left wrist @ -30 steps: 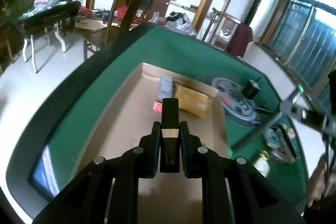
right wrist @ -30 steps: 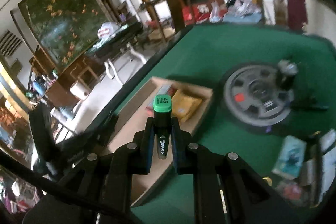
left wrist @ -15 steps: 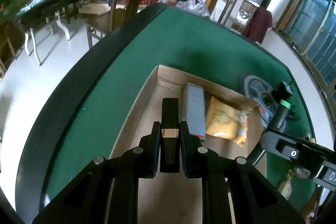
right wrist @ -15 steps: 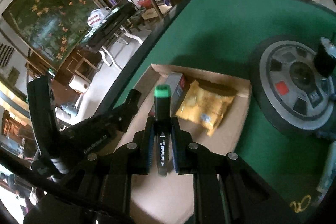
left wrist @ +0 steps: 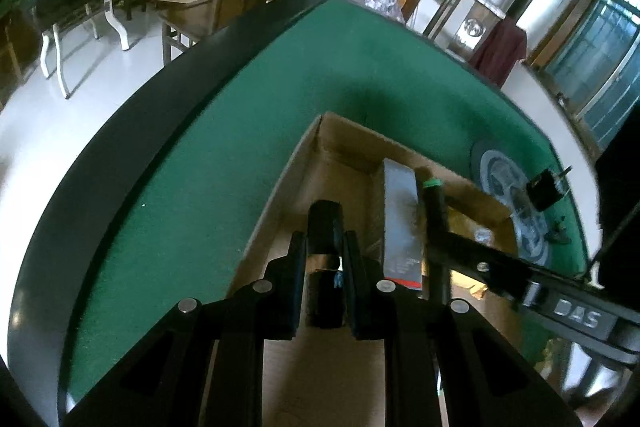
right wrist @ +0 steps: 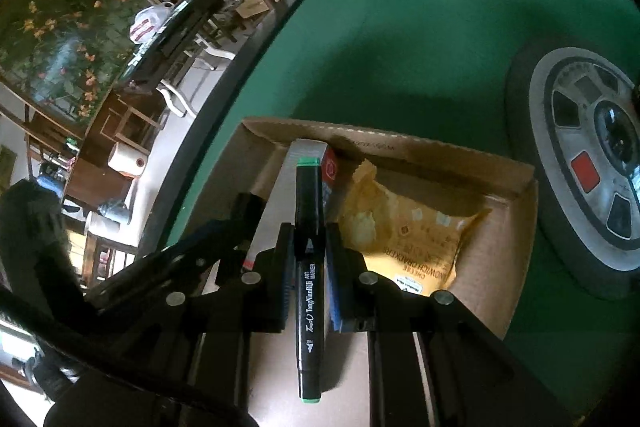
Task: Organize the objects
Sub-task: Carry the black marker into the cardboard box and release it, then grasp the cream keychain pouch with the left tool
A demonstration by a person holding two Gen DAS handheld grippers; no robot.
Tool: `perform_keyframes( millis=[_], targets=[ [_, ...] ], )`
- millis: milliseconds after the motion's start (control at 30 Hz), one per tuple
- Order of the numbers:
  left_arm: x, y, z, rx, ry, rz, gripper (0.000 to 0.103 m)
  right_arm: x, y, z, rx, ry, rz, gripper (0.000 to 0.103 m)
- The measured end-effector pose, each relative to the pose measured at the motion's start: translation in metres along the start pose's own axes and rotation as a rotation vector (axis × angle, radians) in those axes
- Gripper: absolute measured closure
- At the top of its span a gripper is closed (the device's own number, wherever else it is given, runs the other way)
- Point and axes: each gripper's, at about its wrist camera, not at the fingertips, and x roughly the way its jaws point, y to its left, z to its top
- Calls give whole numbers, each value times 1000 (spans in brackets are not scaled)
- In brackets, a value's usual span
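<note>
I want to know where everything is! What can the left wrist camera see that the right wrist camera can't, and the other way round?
Only the left wrist view shows the black stick-shaped thing that the left gripper squeezes, and a small black plug-like block standing on the wheel.

Only the right wrist view shows the writing along the marker in the right gripper, and the whole yellow cracker bag.

Both show the cardboard box, the grey carton inside it, the green table and the wheel.
</note>
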Motion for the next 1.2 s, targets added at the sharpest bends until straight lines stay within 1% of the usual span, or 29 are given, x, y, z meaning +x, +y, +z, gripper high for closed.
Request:
perform_keyframes(
  millis=[100,133,167,200,233,267,333,400,467,500,533,600,700,767,800,833,867,900,933,967,1000,1033,1067,1133,1200],
  targets=[
    [-6,3,0,-17,-10,-8,85,0,-3,2,36,2,9,90],
    [-9,2,-2,-15,-17,-9,82,-1,-4,1,49,2,13,89],
    [-12,1,-3,-12,-22,-9,75,-1,-4,0,54,2,13,89],
    [-15,0,-3,-11,-27,-11,71,-2,-5,0,56,-2,3,85],
    [-18,0,-3,-12,-31,-16,64,-4,-4,-1,52,-5,-2,81],
    [-23,0,-5,-20,-39,-28,58,-7,-4,-1,49,-12,-12,79],
    [-31,0,-6,-34,-50,-49,57,-15,-1,-4,37,-27,-34,74],
    [-42,-1,-10,-44,-57,-60,56,-27,1,-7,24,-42,-47,73],
    [-56,-4,-15,-47,-72,-73,53,-41,6,-9,-6,-62,-76,73],
    [-62,-5,-17,-45,-80,-80,52,-49,8,-12,-29,-77,-97,70],
    [-67,-8,-19,-43,-88,-87,49,-61,10,-15,-60,-99,-127,65],
    [-79,-16,-25,-35,-103,-106,46,-82,10,-24,-105,-138,-179,58],
    [-92,-34,-34,-8,-109,-144,46,-123,6,-42,-155,-206,-249,58],
    [-98,-50,-41,16,-104,-172,45,-157,2,-59,-170,-292,-296,58],
    [-101,-59,-45,27,-99,-188,45,-174,1,-67,-172,-357,-319,57],
    [-103,-70,-51,43,-92,-207,42,-193,-1,-80,-175,-441,-348,42],
    [-105,-78,-55,53,-88,-220,39,-207,-5,-91,-169,-505,-370,30],
    [-105,-89,-62,68,-81,-234,39,-222,-16,-104,-147,-577,-389,8],
    [-105,-100,-68,86,-71,-245,39,-229,-27,-109,-115,-609,-387,5],
    [-105,-111,-73,101,-59,-253,39,-232,-40,-114,-73,-602,-391,5],
    [-102,-124,-81,120,-43,-260,39,-231,-57,-117,-20,-563,-402,5],
    [-100,-136,-90,139,-28,-265,39,-228,-79,-120,47,-508,-393,5],
    [-96,-149,-99,165,-12,-266,39,-226,-96,-124,98,-478,-363,5],
    [-87,-173,-116,227,17,-250,39,-226,-133,-135,209,-457,-313,5],
    [-76,-194,-131,289,42,-222,39,-228,-158,-148,264,-469,-304,5]
  ],
)
